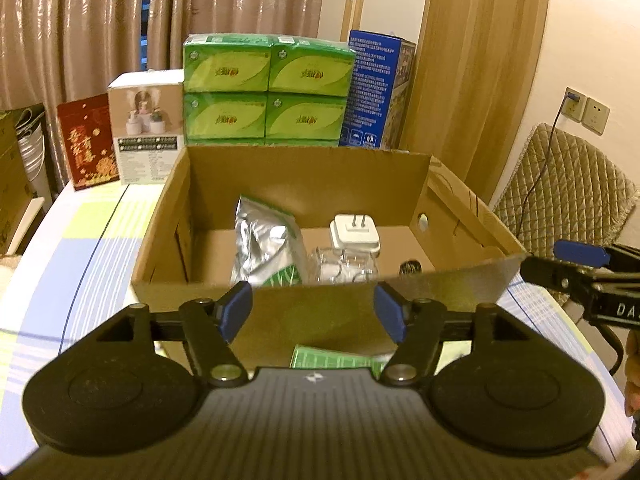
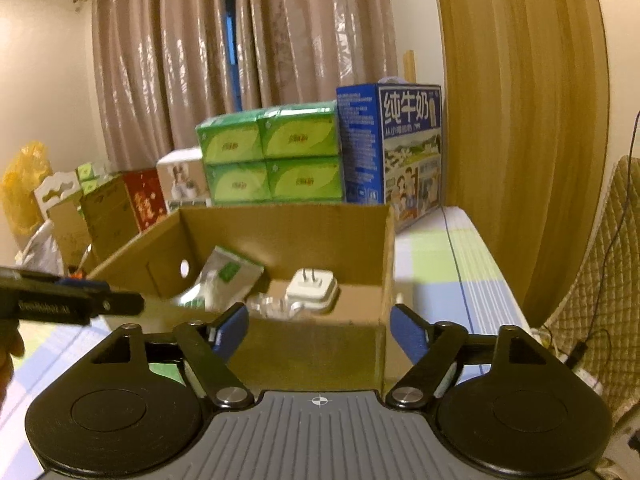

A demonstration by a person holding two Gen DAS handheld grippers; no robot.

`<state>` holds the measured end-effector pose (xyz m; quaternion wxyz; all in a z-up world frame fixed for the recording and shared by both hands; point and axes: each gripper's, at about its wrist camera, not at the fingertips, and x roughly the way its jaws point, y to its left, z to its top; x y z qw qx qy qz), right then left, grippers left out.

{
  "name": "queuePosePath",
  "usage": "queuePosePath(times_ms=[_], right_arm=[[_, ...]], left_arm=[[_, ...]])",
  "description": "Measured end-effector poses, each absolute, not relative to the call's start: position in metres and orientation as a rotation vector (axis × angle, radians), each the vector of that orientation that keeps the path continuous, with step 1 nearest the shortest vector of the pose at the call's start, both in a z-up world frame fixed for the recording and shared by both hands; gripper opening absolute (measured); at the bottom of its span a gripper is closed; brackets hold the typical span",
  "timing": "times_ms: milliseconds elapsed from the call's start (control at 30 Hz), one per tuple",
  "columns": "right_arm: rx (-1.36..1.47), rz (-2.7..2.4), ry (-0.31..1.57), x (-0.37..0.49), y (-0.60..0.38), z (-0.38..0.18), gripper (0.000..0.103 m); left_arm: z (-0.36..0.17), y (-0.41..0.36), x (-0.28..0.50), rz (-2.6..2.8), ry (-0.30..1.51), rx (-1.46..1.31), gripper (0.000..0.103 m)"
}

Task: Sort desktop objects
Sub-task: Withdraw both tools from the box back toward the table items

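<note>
An open cardboard box [image 1: 280, 316] [image 2: 312, 344] stands on the table in front of both grippers. Inside it lie a silver foil pouch with green print [image 1: 266, 244] [image 2: 224, 276], a white plug adapter [image 1: 355, 233] [image 2: 312, 286], a clear plastic item [image 1: 344, 266] [image 2: 272, 304] and a small dark object [image 1: 411, 268]. A green packet [image 1: 332, 358] lies on the table just before the box. My left gripper [image 1: 314, 312] is open with nothing between its fingers, close to the box's near wall. My right gripper [image 2: 320, 332] is open too, facing the box's near corner.
Behind the box stand stacked green tissue packs [image 1: 266, 88] [image 2: 272, 156], a blue milk carton case [image 1: 374, 88] [image 2: 400, 148], a white product box [image 1: 146, 124] and a red bag [image 1: 86, 140]. A quilted chair [image 1: 560, 184] and a cable sit at the right. The checked tablecloth [image 1: 80, 248] [image 2: 452, 276] extends either side.
</note>
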<state>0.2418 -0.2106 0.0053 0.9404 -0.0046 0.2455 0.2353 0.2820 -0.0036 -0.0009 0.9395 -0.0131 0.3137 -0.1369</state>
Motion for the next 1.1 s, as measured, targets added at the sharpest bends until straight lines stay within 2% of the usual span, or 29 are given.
queuePosePath(times_ms=[133, 400, 467, 733, 1100], right_arm=[[-0.034, 0.495, 0.537, 0.225, -0.214, -0.004, 0.081], [-0.142, 0.549, 0.641, 0.2, -0.207, -0.031, 0.094], [-0.188, 0.554, 0.655, 0.197, -0.203, -0.04, 0.096], [-0.246, 0.61, 0.713, 0.196, -0.204, -0.068, 0.098], [-0.279, 0.657, 0.716, 0.209, -0.197, -0.078, 0.098]], left_arm=[[-0.005, 0.001, 0.262, -0.277, 0.655, -0.032, 0.068], [-0.013, 0.007, 0.226, -0.284, 0.69, -0.038, 0.07], [-0.017, 0.009, 0.216, -0.287, 0.694, -0.034, 0.076], [-0.048, 0.01, 0.185, -0.307, 0.761, -0.016, 0.082], [-0.077, 0.001, 0.177, -0.347, 0.827, 0.016, 0.08]])
